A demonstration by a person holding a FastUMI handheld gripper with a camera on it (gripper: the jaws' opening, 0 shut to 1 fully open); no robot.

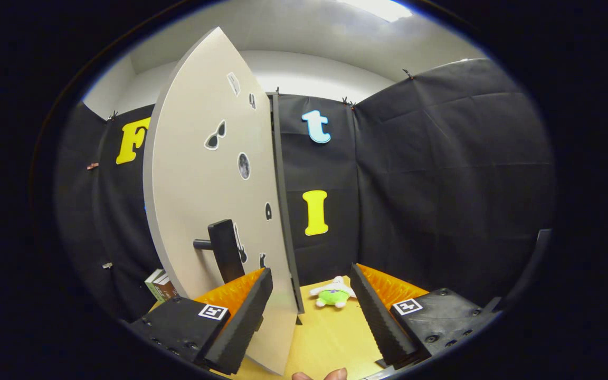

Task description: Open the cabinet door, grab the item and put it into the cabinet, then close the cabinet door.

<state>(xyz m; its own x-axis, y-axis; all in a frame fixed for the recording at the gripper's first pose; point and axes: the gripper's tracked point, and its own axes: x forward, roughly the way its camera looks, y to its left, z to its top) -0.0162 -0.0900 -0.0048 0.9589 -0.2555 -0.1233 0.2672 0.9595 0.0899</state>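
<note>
The cabinet door (203, 174) is a pale grey panel with small stickers, swung open and standing edge-on just left of centre. Its black handle (224, 253) juts out just above my left finger (240, 316). My gripper (314, 316) is open, and the door's free edge reaches down between the fingers, close to the left one. A small green and white plush toy (333, 294) lies on the wooden table (325, 338), ahead of the fingers and near the right finger (375, 311). The dark cabinet frame edge (282, 200) rises behind the door.
Small boxes or books (160, 285) stand on the table behind the door, left of my left finger. Fingertips of a person's hand (320, 375) show at the very bottom. A dark curved edge (531, 264) rises at the right.
</note>
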